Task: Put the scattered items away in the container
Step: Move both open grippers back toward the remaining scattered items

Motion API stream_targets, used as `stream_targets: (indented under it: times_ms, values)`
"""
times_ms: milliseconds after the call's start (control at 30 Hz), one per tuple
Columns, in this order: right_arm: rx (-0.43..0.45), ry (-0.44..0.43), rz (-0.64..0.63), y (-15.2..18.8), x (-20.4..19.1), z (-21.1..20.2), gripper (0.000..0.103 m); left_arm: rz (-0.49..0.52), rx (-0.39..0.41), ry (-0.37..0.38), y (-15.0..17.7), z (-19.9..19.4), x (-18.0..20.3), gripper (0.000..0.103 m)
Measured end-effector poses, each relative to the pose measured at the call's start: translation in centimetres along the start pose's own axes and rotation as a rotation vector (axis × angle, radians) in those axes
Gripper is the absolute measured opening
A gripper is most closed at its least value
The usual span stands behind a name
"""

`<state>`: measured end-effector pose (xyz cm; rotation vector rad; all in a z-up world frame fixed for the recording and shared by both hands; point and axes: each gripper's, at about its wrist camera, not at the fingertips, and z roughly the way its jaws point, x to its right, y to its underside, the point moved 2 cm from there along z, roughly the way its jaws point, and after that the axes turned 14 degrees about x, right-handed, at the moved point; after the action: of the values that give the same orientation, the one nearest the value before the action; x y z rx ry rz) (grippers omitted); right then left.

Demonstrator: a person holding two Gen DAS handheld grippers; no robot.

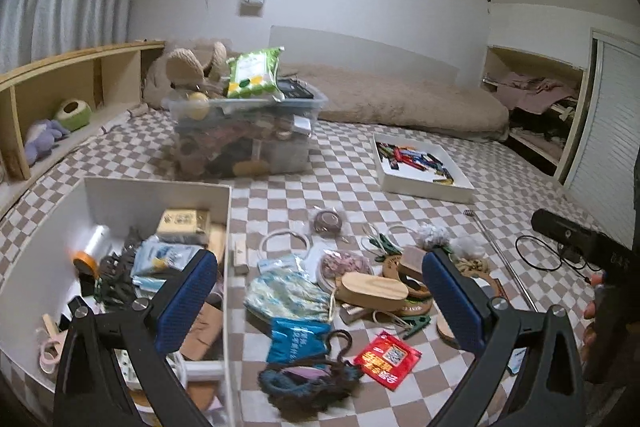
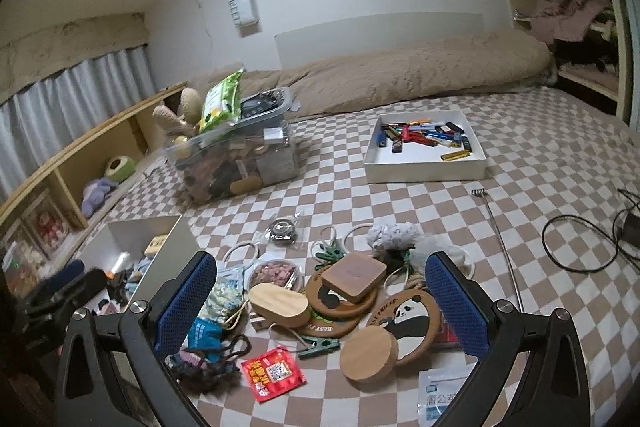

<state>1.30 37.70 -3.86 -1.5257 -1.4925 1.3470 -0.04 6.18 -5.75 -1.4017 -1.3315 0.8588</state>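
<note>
In the left wrist view, the left gripper [image 1: 320, 291] is seen with its fingers spread wide and nothing held, poised over scattered items on the checkered cover [image 1: 280, 203]. The white container [image 1: 160, 195], partly filled, is located at the left, just beside a red packet [image 1: 387, 358] and a blue pouch [image 1: 296, 339]. In the right wrist view, the right gripper [image 2: 320, 291] is likewise wide open and empty, above a panda coaster [image 2: 408, 315] and a round wooden disc [image 2: 370, 357].

We see the left gripper [image 1: 320, 291] spread wide and empty above scattered clutter; its left finger [image 1: 188, 299] overlaps the white container [image 1: 160, 195], partly filled.
</note>
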Motion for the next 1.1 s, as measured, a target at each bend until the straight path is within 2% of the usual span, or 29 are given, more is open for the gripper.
stream_targets:
  times_ms: [200, 300, 433, 500, 667, 867, 1100]
  values:
    - [-0.006, 0.07, 0.053, 0.8, 2.1, 0.5, 0.103, 0.012, -0.006, 0.038, 1.7, 0.1, 1.6, 0.103]
    - [0.032, 0.093, 0.035, 1.5, 2.9, 0.5, 0.103, 0.019, -0.048, 0.07, 2.9, 0.5, 2.5, 0.103]
    - [0.092, 0.129, 0.066, 2.3, 4.4, 0.4, 0.103, 0.084, -0.074, 0.082, 4.6, 0.7, 3.9, 0.103]
    - [0.084, 0.149, 0.095, 2.6, 5.3, 0.7, 0.103, 0.114, -0.086, 0.088, 5.6, 0.8, 4.6, 0.103]
    - [-0.032, 0.239, 0.226, 4.6, 8.6, 1.6, 0.103, 0.12, -0.138, 0.089, 7.9, 1.2, 4.9, 0.103]
    - [-0.217, 0.306, 0.391, 8.2, 12.3, 2.0, 0.103, 0.132, -0.183, 0.046, 10.2, 2.0, 4.9, 0.103]
    - [-0.372, 0.336, 0.43, 11.2, 13.4, 1.3, 0.103, 0.138, -0.21, -0.006, 12.1, 2.6, 4.4, 0.103]
